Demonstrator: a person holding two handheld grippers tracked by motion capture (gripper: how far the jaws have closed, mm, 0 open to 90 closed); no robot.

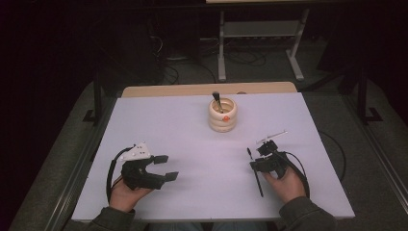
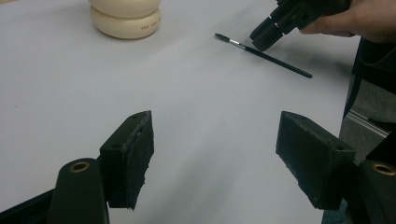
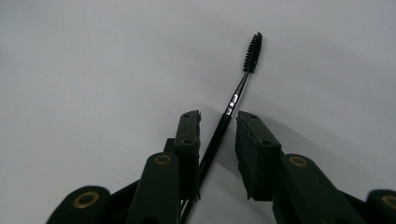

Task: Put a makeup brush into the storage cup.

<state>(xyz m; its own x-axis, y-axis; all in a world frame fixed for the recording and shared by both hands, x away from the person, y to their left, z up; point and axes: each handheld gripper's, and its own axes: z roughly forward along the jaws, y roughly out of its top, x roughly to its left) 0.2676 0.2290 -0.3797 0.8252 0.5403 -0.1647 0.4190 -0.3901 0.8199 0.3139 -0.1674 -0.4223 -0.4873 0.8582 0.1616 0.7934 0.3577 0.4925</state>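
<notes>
Left gripper (image 1: pixel 167 167): mine, resting low over the white table (image 1: pixel 163 130) at its near left, jaws spread wide with nothing between them; idle.

Holder (image 1: pixel 222 115): cream, ringed, upright at the table's far middle, one dark-handled brush (image 1: pixel 217 101) standing in it, well apart from both my tools.

Spoolie brush (image 3: pixel 233 98): thin black handle, bristled tip, lying flat on the table at the near right.

Right gripper (image 3: pixel 218 122): mine, jaws narrowed to either side of the handle, one pad at it, the other a sliver off; not yet clamped. I judge the pinch should land square on the handle, low to the table, so the brush does not roll or pivot.

Obstructions: none between brush and holder; the standing brush narrows the holder's mouth.
</notes>
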